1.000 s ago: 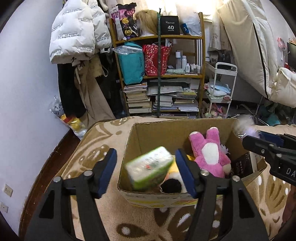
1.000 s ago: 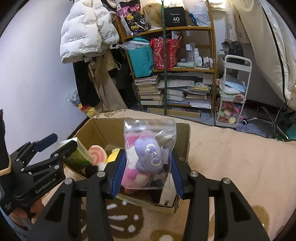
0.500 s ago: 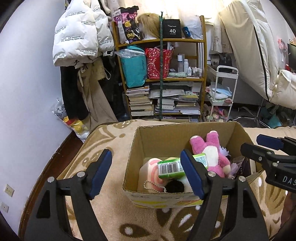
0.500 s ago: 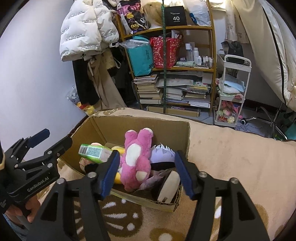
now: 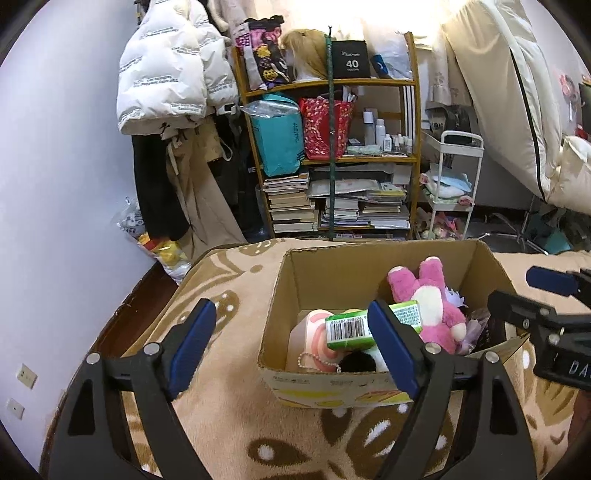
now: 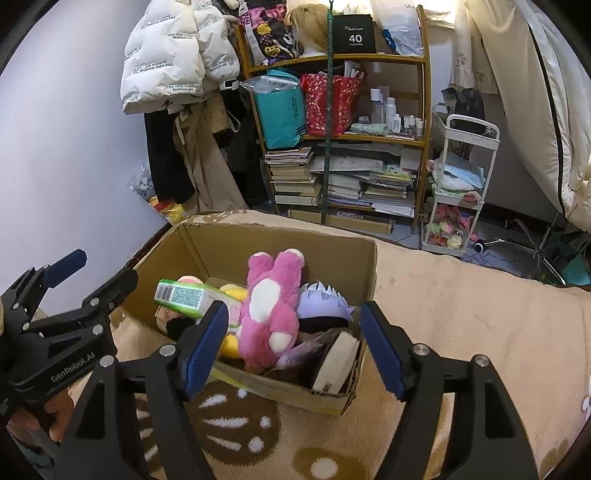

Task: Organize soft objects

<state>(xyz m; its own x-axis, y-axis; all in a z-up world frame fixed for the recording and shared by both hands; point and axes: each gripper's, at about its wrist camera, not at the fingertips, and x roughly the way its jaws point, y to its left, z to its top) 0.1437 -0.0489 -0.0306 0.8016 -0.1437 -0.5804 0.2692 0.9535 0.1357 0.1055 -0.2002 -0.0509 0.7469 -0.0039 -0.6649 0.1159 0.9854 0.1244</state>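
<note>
A: Left wrist view: green tissue pack (image 5: 373,325), clamped in the left tongs (image 5: 291,347) a second ago, now lies in the cardboard box (image 5: 317,391) on the bed (image 5: 229,406); jaws opening, nothing between.

B: Right tongs (image 6: 291,347) likewise: bagged purple plush (image 6: 325,304) dropped beside the pink plush (image 6: 269,314), jaws opening, empty. Judged: both items stowed.

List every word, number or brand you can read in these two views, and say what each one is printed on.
"40" with smaller "COLORS": black box on the top shelf.
"GenRobot.AI": left gripper body.
"DA", cut off at the frame edge: right gripper body.
"fashion art", part of a repeated line: white puffer jacket.
Green pack in the cardboard box: barcode and small print, too small to read.
Teal bag: vertical print, blurred.
</note>
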